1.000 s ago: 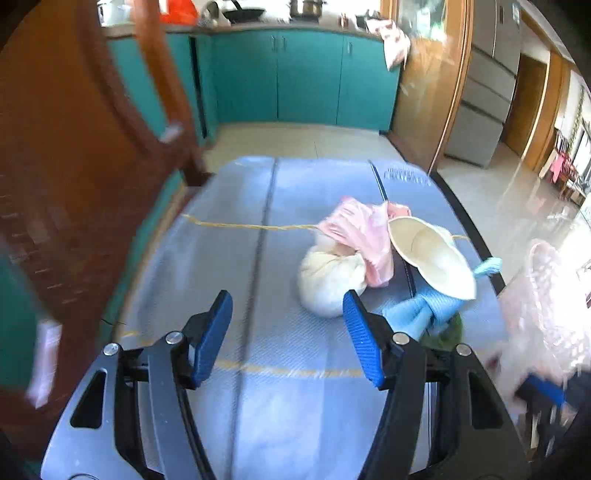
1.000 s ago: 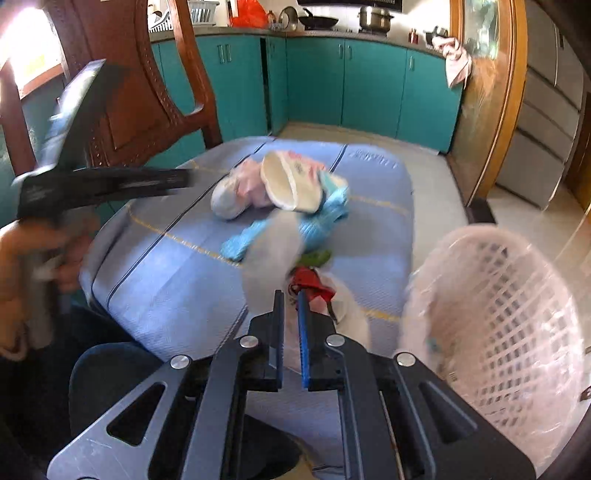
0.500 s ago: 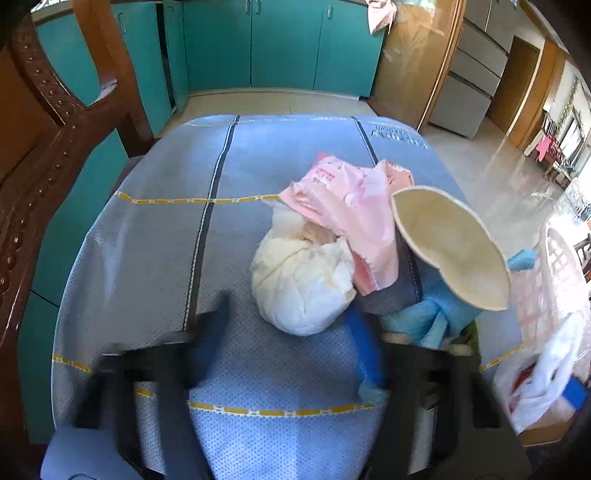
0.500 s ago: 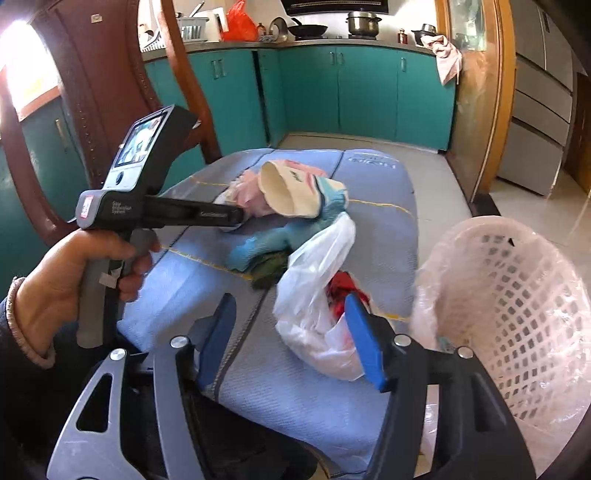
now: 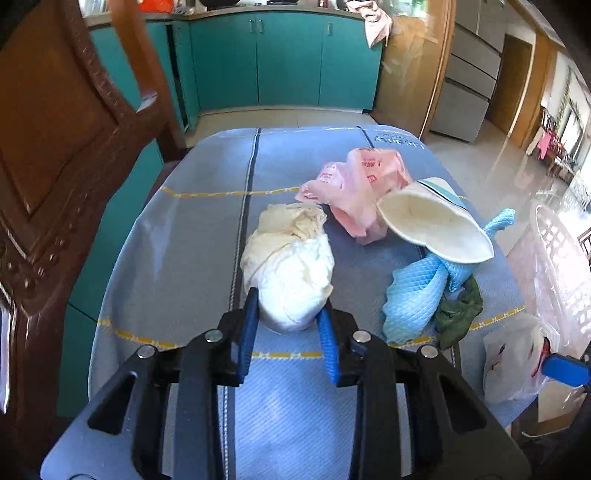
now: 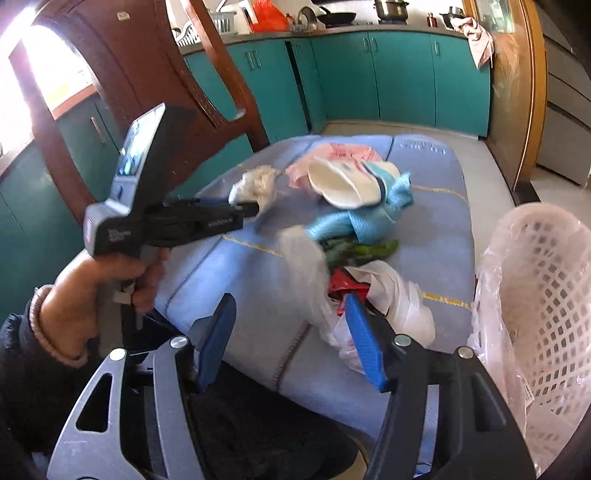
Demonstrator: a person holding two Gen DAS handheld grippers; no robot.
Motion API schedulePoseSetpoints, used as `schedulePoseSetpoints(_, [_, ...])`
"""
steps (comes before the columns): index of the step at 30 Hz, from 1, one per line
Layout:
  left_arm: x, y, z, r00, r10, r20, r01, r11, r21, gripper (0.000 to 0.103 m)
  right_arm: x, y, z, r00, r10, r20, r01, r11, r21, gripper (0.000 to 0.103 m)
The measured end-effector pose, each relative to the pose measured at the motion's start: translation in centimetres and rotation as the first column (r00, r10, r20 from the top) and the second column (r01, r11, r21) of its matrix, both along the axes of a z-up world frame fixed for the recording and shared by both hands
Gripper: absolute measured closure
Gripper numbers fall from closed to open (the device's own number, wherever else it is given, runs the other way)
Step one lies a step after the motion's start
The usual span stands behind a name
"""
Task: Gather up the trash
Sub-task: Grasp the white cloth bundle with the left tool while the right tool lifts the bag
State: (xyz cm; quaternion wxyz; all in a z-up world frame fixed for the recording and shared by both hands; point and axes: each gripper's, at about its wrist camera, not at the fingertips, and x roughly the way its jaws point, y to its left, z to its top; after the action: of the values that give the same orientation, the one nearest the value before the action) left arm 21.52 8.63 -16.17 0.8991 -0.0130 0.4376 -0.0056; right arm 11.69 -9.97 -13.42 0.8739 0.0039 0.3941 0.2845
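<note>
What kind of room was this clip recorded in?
Most likely a home kitchen with an eating area: teal base cabinets run under a counter that carries a pot and a pan, and a carved wooden chair stands at the cloth-covered table.

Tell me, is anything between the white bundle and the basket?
Yes. The left gripper is shut on the white bundle; the basket stands off the table's right edge. A blue cloth and white bag lie between.
</note>
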Motion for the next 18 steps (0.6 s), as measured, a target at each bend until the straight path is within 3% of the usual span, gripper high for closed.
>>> schedulePoseSetpoints(4, [0.2, 0.4, -0.2, 1.000, 0.010, -0.020, -0.010, 1.000, -0.012, 0.071, 0.3, -1.4, 0.8, 0.992, -0.110, 0.057, 0.113, 0.992, -0.048, 0.042])
schedulePoseSetpoints(8, [0.2, 0.5, -0.2, 1.000, 0.012, -0.022, -0.012, 1.000, -0.023, 0.071, 1.9, -2.7, -0.1, 0.975, -0.220, 0.037, 0.223, 0.968, -0.116, 0.042])
schedulePoseSetpoints(13, [0.0, 1.1, 0.1, 1.000, 0.029, -0.007, -0.029, 0.998, -0.046, 0.067, 2.3, -1.4, -2.0, 0.982, -0.187, 0.021, 0.188, 0.963, -0.194, 0.042])
schedulePoseSetpoints(16, [0.0, 2.3, 0.2, 0.998, 0.066, -0.015, -0.068, 0.992, -0.105, 0.049, 2.5, -0.9, -3.2, 0.982, -0.188, 0.009, 0.186, 0.962, -0.203, 0.043])
schedulePoseSetpoints(18, [0.3, 2.9, 0.0, 0.997, 0.078, -0.027, -0.082, 0.986, -0.147, 0.038, 2.4, -0.7, -3.8, 0.982, -0.189, 0.001, 0.185, 0.963, -0.198, 0.049])
